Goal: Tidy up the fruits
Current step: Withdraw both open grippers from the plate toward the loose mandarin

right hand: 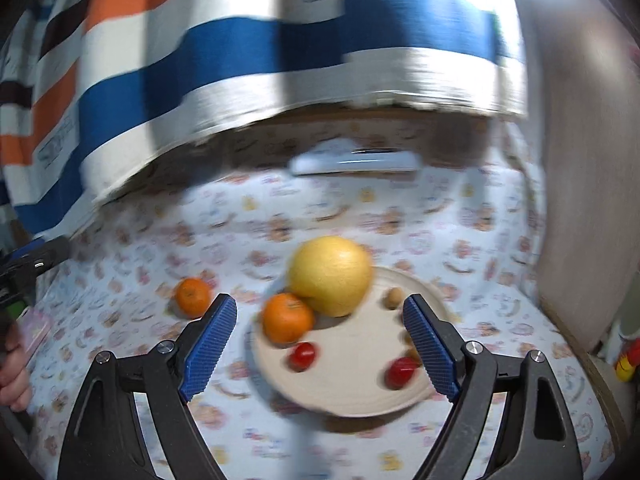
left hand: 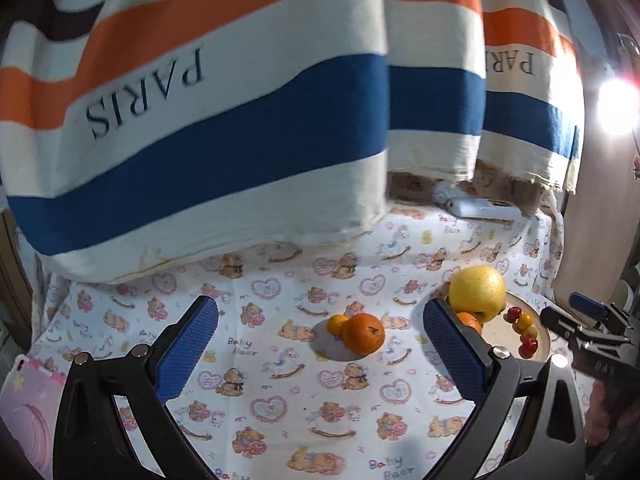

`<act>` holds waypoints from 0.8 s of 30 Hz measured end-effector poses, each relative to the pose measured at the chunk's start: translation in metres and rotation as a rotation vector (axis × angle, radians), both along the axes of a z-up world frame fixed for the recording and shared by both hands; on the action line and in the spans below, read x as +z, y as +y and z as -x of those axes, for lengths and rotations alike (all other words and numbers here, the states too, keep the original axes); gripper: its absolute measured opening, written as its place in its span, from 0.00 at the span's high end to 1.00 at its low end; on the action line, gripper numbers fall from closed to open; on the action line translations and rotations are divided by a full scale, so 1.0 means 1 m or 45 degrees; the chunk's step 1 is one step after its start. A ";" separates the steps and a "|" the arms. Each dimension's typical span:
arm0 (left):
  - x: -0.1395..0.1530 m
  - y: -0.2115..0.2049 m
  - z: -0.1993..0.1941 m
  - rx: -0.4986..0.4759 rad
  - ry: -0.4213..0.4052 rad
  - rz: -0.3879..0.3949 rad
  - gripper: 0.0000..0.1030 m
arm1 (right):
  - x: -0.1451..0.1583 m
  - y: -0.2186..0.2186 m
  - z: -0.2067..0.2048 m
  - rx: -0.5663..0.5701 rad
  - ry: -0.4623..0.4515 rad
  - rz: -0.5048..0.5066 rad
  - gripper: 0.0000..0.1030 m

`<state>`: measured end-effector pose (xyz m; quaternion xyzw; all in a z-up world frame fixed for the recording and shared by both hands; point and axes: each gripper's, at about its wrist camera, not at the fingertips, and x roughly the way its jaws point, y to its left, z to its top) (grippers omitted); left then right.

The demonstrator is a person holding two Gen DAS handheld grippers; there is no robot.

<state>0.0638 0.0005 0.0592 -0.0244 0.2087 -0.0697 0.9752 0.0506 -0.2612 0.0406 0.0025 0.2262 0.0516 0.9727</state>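
While both pairs of jaws stand wide apart with nothing between them, the left gripper (left hand: 320, 344) points at an orange (left hand: 364, 334) lying on the bear-print cloth (left hand: 256, 360) just ahead of its fingertips, a smaller orange fruit (left hand: 336, 324) touching its far-left side. Ahead of the right gripper (right hand: 320, 332) sits a pale plate (right hand: 352, 384) carrying a large yellow fruit (right hand: 330, 276), a second orange (right hand: 287, 317) and small red fruits (right hand: 303, 356).

Blurred plate (right hand: 352, 396), seemingly beneath wide-open right gripper (right hand: 320, 320)
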 end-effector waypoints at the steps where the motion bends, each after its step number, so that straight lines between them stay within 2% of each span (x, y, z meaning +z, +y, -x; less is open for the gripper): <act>1: -0.003 0.004 -0.004 -0.006 0.017 0.008 0.01 | 0.002 0.008 -0.002 0.021 0.015 0.006 0.16; 6: -0.022 0.026 -0.022 -0.007 0.045 0.077 0.01 | 0.009 0.052 -0.019 0.078 0.056 0.005 0.16; 11: -0.040 0.048 -0.040 0.049 0.115 0.170 0.01 | -0.001 0.088 -0.044 0.119 0.111 0.022 0.16; 15: -0.046 0.060 -0.046 0.108 0.138 0.169 0.01 | -0.015 0.113 -0.073 0.135 0.183 0.042 0.16; 20: -0.056 0.074 -0.059 0.155 0.224 0.193 0.01 | -0.032 0.141 -0.104 0.184 0.277 0.142 0.16; 24: -0.068 0.082 -0.067 0.193 0.290 0.213 0.01 | -0.047 0.150 -0.122 0.195 0.352 0.157 0.16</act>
